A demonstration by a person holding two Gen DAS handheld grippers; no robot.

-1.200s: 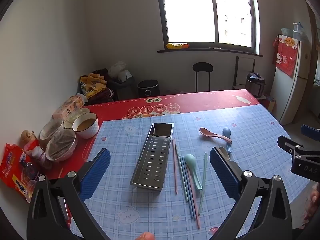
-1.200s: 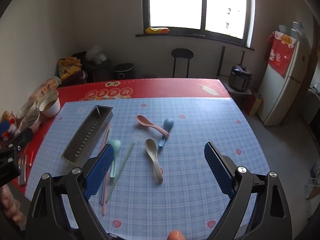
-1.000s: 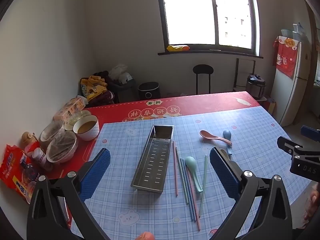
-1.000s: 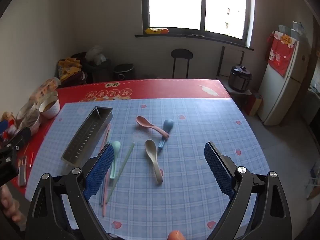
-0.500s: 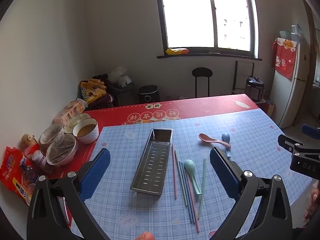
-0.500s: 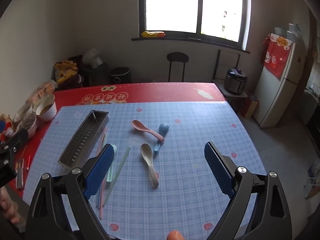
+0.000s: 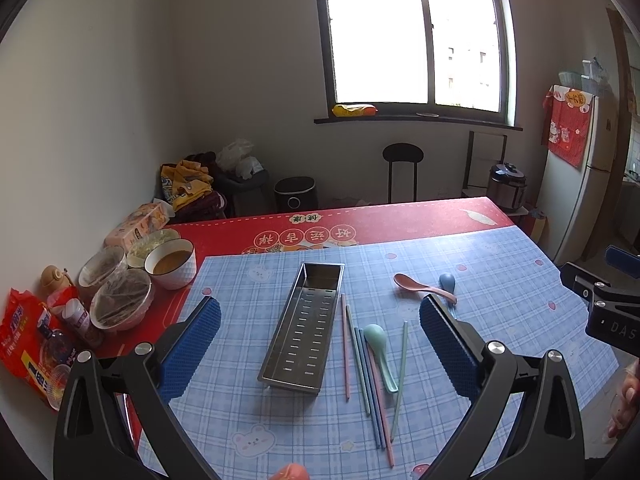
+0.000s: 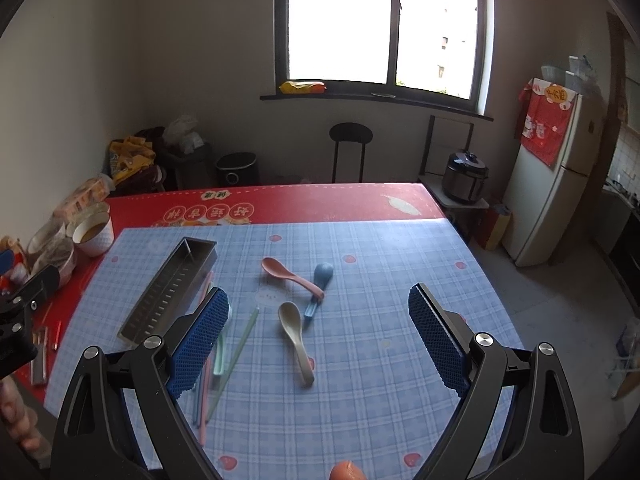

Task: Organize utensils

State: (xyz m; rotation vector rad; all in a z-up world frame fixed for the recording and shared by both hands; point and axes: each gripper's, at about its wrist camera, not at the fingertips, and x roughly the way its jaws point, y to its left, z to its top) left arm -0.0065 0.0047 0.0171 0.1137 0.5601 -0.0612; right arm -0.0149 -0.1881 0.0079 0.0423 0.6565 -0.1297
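One steel tray (image 7: pixel 306 328) lies on the checked cloth (image 8: pixel 360 248), empty. At its 3 o'clock lie five chopsticks (image 7: pixel 346 352). Four spoons: green (image 7: pixel 378 344), pink (image 8: pixel 290 274), blue (image 8: pixel 320 284) — and beige (image 8: pixel 294 334), shown only by the right wrist view. Left gripper (image 7: pixel 320 344) and right gripper (image 8: pixel 318 336): both spread wide, holding nothing.

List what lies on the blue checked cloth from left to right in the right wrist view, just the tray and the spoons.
metal tray → pink spoon → beige spoon → blue spoon. The green spoon is left out, since the right gripper's left finger mostly hides it.
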